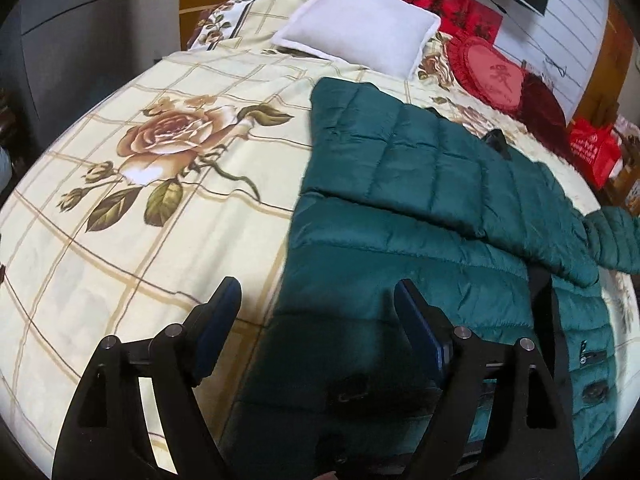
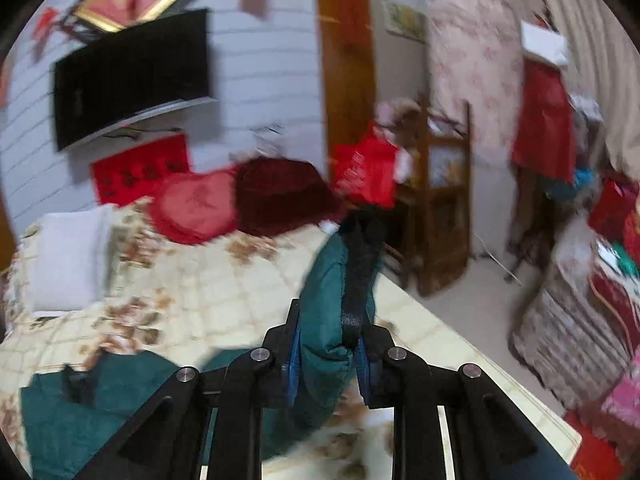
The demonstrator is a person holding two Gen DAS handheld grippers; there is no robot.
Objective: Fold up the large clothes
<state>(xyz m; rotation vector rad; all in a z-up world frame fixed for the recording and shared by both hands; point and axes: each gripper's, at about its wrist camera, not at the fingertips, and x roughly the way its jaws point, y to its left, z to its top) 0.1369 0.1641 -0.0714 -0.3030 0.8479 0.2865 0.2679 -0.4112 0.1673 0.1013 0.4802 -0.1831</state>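
A dark green quilted jacket point(image 1: 420, 208) lies spread on the bed, one side folded over its body. My left gripper point(image 1: 318, 300) is open and empty, held above the jacket's near left edge. My right gripper point(image 2: 328, 340) is shut on the jacket's sleeve cuff point(image 2: 332, 280), green with a black strip, and holds it up above the bed. The jacket's body shows low at the left of the right wrist view point(image 2: 80, 412). That view is blurred.
The bed has a cream floral blanket point(image 1: 140, 200). A white pillow point(image 1: 360, 20), a red heart cushion point(image 1: 492, 72) and a dark red cushion point(image 2: 280, 192) lie at its head. A wooden chair point(image 2: 440, 200) and piled bedding point(image 2: 580, 300) stand beside the bed.
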